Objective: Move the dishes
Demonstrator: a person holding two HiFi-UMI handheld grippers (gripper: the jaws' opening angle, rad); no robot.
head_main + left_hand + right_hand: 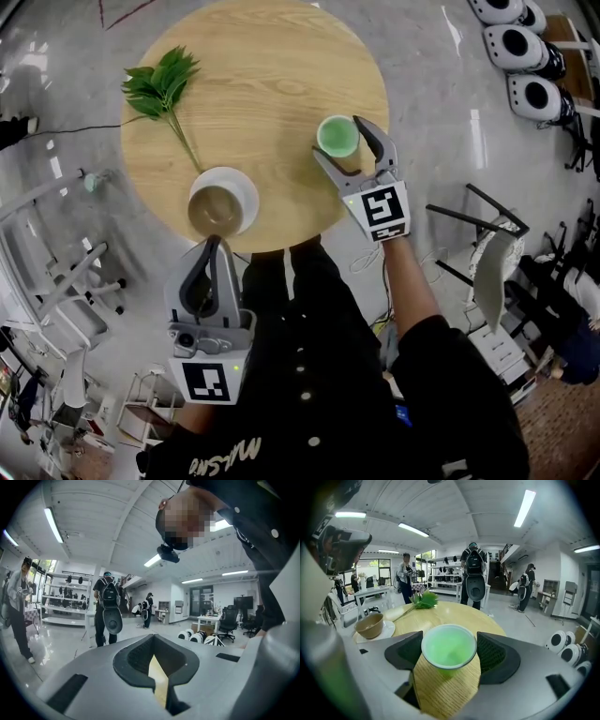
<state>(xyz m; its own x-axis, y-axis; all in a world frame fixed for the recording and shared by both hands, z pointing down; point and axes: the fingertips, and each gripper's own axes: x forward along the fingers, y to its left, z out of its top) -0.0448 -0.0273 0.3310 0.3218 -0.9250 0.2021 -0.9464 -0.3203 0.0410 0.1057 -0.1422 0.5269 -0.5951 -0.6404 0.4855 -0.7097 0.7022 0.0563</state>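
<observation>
Cup [337, 136], green and upright, stands near the table's [272, 75] right edge, between the spread jaws of the right gripper [347, 145]. The pads flank its rim without clearly pressing, so the grasp looks about to begin. The next move calls for closing gently and lifting straight up. The left gripper [212, 251] is clenched on nothing, just short of the bowl [216, 204] on its saucer [247, 187]. A leafy sprig [161, 86] lies on the round wooden top. Around it is a glossy workshop floor, with people standing by shelves.
</observation>
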